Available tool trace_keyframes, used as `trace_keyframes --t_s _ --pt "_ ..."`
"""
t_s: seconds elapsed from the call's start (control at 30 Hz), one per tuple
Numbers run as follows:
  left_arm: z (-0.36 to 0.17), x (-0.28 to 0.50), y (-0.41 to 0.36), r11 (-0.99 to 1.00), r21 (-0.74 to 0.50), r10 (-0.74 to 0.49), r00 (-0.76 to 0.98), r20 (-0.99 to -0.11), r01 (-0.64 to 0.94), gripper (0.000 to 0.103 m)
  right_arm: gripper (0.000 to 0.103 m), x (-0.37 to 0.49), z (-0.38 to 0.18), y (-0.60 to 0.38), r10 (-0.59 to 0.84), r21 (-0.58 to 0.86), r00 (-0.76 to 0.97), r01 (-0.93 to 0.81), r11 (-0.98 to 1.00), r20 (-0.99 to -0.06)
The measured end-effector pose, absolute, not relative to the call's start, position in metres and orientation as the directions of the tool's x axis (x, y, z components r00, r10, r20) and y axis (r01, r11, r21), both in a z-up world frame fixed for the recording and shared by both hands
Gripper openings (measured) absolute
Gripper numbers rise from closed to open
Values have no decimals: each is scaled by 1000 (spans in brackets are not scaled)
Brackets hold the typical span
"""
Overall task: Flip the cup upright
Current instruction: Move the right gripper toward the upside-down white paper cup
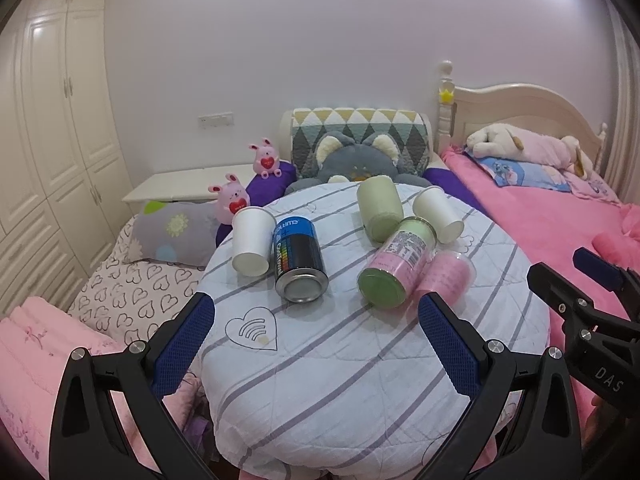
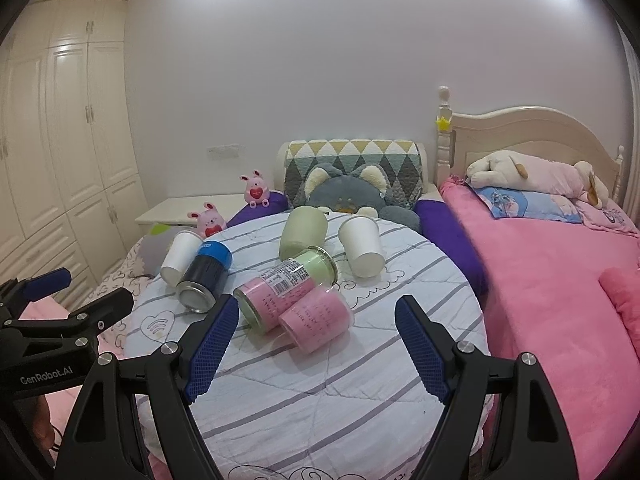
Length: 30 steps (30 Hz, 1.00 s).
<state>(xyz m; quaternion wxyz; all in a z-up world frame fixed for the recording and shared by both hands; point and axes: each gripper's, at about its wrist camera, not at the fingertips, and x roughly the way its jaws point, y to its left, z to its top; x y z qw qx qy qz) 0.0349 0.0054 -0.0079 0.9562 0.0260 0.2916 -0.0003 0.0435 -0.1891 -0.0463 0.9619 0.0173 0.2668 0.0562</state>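
Several containers lie on their sides on a round striped cushion (image 1: 340, 360) (image 2: 320, 392). A white paper cup (image 1: 251, 240) (image 2: 181, 252) lies at the left beside a blue-black can (image 1: 298, 260) (image 2: 206, 276). A second white paper cup (image 1: 438, 214) (image 2: 362, 246) lies at the back right, next to a green cup (image 1: 380, 206) (image 2: 302, 232). A pink-green jar (image 1: 394, 266) (image 2: 284, 288) and a pink cup (image 1: 448, 272) (image 2: 316, 318) lie in the middle. My left gripper (image 1: 316, 344) (image 2: 80, 292) is open and empty, short of the can. My right gripper (image 2: 316, 348) (image 1: 568, 272) is open and empty, just short of the pink cup.
A pink bed (image 2: 560, 280) runs along the right. A grey cat plush (image 1: 360, 160) and a patterned pillow (image 2: 352, 160) sit behind the cushion. Pink bunny toys (image 1: 230, 198), a heart-print sheet (image 1: 132, 296) and a white wardrobe (image 1: 52, 140) are at the left.
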Motion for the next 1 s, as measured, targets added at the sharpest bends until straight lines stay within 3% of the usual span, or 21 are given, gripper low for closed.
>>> trace_keyframes --t_s 1.0 --pt "-22 68 -3 998 59 10 811 -585 30 103 82 70 -56 -182 92 25 818 -95 995 -568"
